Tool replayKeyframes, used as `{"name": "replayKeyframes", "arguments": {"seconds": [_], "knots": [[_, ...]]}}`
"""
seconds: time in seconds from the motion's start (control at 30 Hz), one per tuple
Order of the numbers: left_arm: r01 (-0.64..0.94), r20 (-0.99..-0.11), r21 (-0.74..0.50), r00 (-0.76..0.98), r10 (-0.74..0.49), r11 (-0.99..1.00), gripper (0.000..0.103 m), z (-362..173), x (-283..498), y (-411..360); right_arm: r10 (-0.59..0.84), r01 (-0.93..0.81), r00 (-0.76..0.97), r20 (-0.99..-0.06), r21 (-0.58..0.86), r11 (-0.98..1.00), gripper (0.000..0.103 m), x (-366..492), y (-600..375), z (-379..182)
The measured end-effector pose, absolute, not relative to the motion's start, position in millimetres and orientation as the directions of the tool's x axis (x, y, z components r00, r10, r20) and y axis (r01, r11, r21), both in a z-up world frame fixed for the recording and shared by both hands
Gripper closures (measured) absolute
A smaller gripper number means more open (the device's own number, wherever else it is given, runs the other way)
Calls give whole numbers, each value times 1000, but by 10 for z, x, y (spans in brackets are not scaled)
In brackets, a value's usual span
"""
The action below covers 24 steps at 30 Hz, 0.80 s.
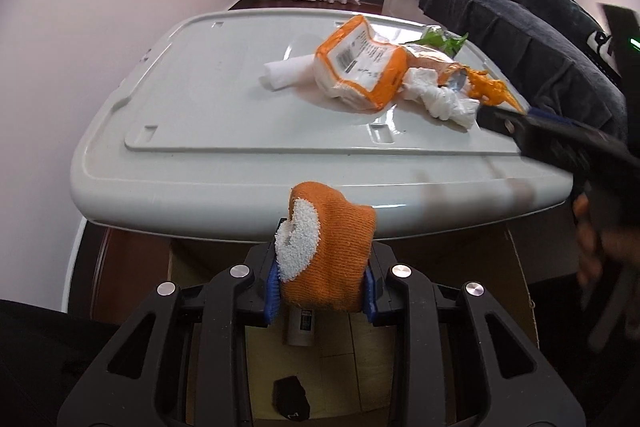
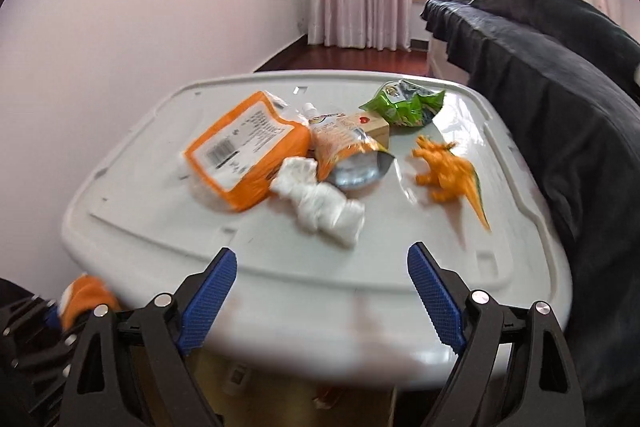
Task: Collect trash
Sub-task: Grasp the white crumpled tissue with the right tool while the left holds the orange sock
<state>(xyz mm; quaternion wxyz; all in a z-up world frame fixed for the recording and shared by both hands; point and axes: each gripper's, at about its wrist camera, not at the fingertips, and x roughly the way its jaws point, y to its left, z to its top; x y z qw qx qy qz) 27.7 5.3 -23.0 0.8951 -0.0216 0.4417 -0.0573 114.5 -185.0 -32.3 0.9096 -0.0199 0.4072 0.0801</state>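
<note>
The left tool [image 1: 326, 287] is clenched on an orange knitted glove [image 1: 330, 251] with a white nubbly patch, held just off the near edge of the white plastic lid [image 1: 224, 83] that serves as the surface, above a cardboard box [image 1: 188, 267] that seems to be the collection bin. The glove is soft and light, so it should simply drop when let go, though its knit may cling to the ridged blue pads [image 1: 272, 291]. The right tool [image 2: 322, 301] stands released with nothing between its pads, aimed at the litter still on the lid: an orange-and-white tissue pack [image 2: 240, 159], a crumpled white tissue [image 2: 320, 203], a torn foil snack pouch [image 2: 352, 159], a green wrapper [image 2: 404, 103], and an orange toy dinosaur [image 2: 448, 171]. The tissue is featherlight and compressible, best pinched across its bunched middle; the foil pouch is slick and crinkly, so a flattened edge is probably the safest hold. The right wrist view is smeared by motion, so print on the packets is unreadable. What the box already holds is mostly hidden behind the left tool, and dark bedding [image 2: 560, 87] hides the lid's right rim.
</note>
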Motion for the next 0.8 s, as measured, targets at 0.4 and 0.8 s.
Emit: {"name": "replayKeyframes", "arguments": {"seconds": [0.4, 0.8], "knots": [[74, -790, -120, 597, -140, 990, 73, -224, 227, 140, 131, -194, 557, -820, 25, 981, 17, 1878, -1777, -754], [65, -793, -127, 593, -140, 990, 73, -244, 240, 171, 124, -177, 569, -813, 26, 984, 56, 1902, -1664, -809]]}}
